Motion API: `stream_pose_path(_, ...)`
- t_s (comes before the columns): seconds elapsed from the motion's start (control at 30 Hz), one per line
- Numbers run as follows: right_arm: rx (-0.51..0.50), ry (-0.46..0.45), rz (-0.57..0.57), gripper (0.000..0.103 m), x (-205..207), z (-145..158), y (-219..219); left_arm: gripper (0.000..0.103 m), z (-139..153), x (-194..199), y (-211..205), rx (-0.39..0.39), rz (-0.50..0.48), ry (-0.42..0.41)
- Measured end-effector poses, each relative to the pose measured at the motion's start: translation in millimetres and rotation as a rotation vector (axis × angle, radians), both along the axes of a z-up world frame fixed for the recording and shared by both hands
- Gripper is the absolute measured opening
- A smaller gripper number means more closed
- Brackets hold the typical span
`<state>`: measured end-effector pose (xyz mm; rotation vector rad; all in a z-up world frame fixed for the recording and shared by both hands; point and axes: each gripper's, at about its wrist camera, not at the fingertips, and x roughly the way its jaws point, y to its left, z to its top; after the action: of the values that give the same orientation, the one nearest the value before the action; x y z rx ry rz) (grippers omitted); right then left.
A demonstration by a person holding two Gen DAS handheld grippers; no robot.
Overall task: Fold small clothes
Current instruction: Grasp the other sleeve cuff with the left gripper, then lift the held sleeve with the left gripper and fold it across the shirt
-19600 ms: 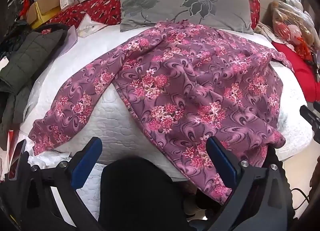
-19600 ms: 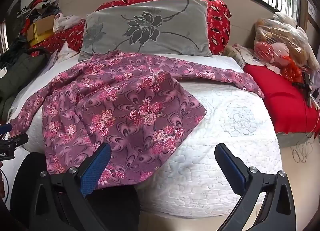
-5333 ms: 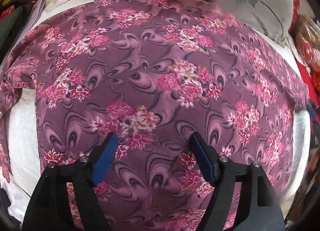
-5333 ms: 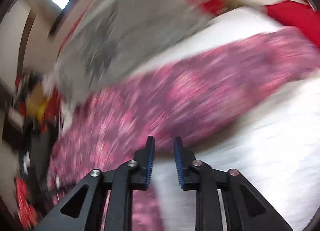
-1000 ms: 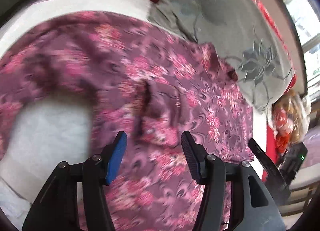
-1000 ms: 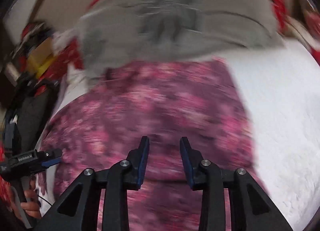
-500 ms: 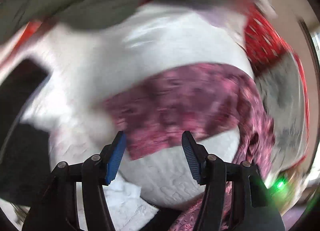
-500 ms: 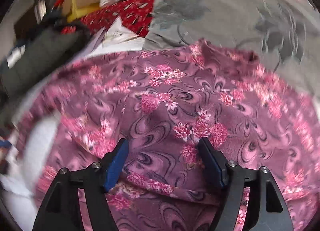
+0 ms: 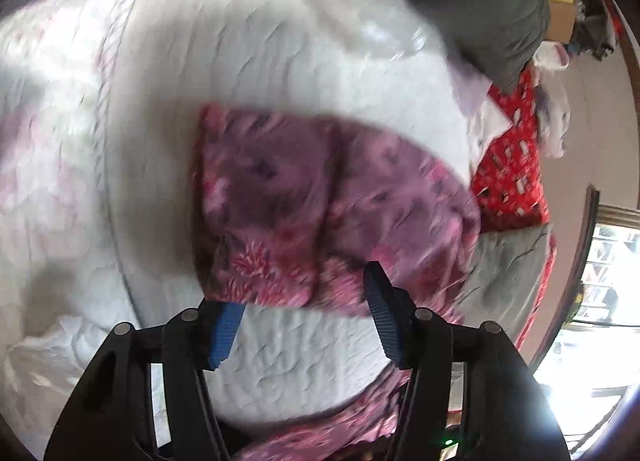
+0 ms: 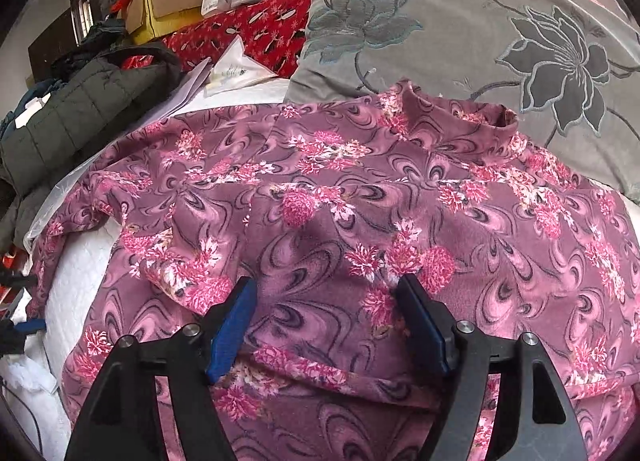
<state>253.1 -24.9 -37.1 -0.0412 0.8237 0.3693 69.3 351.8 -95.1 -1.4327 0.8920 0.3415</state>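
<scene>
A purple shirt with pink flowers (image 10: 340, 189) lies spread on the white mattress (image 10: 76, 273), its collar (image 10: 460, 109) against the pillow. My right gripper (image 10: 326, 301) hovers just above the middle of the shirt's body, open wide, with nothing pinched. In the blurred left wrist view the shirt's sleeve (image 9: 280, 213) stretches across the mattress (image 9: 240, 41) and ends in a cuff at the left. My left gripper (image 9: 300, 301) is at the sleeve's near edge. Its jaws are closing, the edge lies between the fingertips, and the pads are still apart from the cloth.
A grey flowered pillow (image 10: 500, 21) leans at the head of the bed over red patterned bedding (image 10: 248, 29). A dark padded jacket (image 10: 80, 105), papers (image 10: 236, 69) and a cardboard box (image 10: 168, 9) crowd the left side. The jacket (image 9: 492, 1) also lies beyond the sleeve.
My left gripper swung off the shirt's body to the sleeve end, rolled, and narrowed its jaws. My right gripper opened wide and settled still over the shirt's middle.
</scene>
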Motion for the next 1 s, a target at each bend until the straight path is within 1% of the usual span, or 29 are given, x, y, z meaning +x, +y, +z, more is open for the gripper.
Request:
stream_pose_path(0.03,0.001,-0.001,0.0,0.075,-0.6,0.4,-1.4,0.034,6.2,2.6,1.9,0.014,-0.003,-0.019)
stream_pose_path(0.07,0.004,-0.002,0.0,0.075,-1.0,0.6,-2.1,0.016,12.0,4.9,2.8,0.025,-0.013,-0.031)
stream_pose_path(0.1,0.006,-0.002,0.0,0.075,-1.1,0.7,-2.6,0.009,17.5,7.4,2.5,0.041,-0.023,-0.037)
stream_pose_path(0.17,0.012,0.0,0.001,0.075,-0.9,1.1,-3.5,0.009,32.9,11.8,-0.3,0.079,-0.045,-0.064)
stream_pose_path(0.2,0.014,0.001,0.001,0.075,-0.7,1.3,-4.0,0.007,45.0,14.8,-4.0,0.116,-0.063,-0.077)
stream_pose_path(0.3,0.02,0.014,0.001,0.075,0.8,2.6,-4.6,0.006,73.1,22.5,-15.3,0.193,-0.112,-0.121)
stream_pose_path(0.4,0.015,0.054,0.011,0.075,5.1,7.4,-4.7,0.006,106.5,38.6,-35.7,0.284,-0.178,-0.169)
stream_pose_path(0.47,0.036,0.098,0.021,0.075,9.5,13.5,-9.4,0.006,126.0,47.5,-49.2,0.339,-0.218,-0.196)
stream_pose_path(0.53,0.071,0.122,0.001,0.075,11.7,19.9,-19.7,0.006,141.6,55.7,-61.0,0.377,-0.253,-0.223)
stream_pose_path(0.63,0.084,0.127,-0.052,0.075,13.2,28.9,-43.4,0.006,164.7,72.6,-85.1,0.431,-0.312,-0.258)
stream_pose_path(0.73,0.049,0.131,-0.101,0.075,16.8,31.7,-72.3,0.006,178.4,88.5,-109.3,0.461,-0.371,-0.273)
stream_pose_path(0.87,-0.044,0.148,-0.17,0.075,22.6,28.6,-116.7,0.006,192.1,114.9,-148.1,0.499,-0.452,-0.282)
stream_pose_path(1.0,-0.093,0.174,-0.211,0.075,22.4,16.0,-157.2,0.006,200.1,136.0,-191.2,0.525,-0.535,-0.289)
